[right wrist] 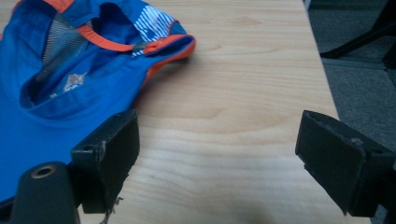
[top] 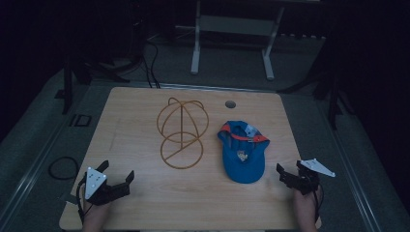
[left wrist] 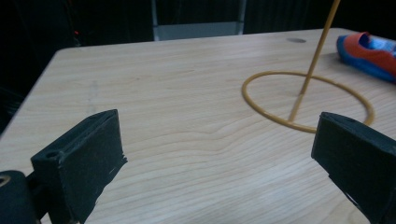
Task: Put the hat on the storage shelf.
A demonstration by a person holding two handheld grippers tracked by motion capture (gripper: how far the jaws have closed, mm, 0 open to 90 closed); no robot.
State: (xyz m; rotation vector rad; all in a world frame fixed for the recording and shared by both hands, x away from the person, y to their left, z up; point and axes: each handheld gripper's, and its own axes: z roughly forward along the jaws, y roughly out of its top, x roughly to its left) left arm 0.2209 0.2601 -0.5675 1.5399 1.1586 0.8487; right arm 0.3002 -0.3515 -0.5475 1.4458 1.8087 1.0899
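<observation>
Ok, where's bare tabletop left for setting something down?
Free: the wide left strip of the table beside the wire stand, and the near edge between the left gripper and right gripper. Crowded: centre-right, where the stand and the blue cap sit close.

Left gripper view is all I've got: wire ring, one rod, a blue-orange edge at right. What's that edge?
Observer: A blue cap lying upside down, orange trim, to the right of the wire stand.
Operator: Does the rod end somewhere?
Observer: It rises into crossed hoops forming a dome above the ring.
Operator: Where's the other gripper?
Observer: The right gripper sits open just right of the cap's brim, holding nothing. The left gripper is open too.
</observation>
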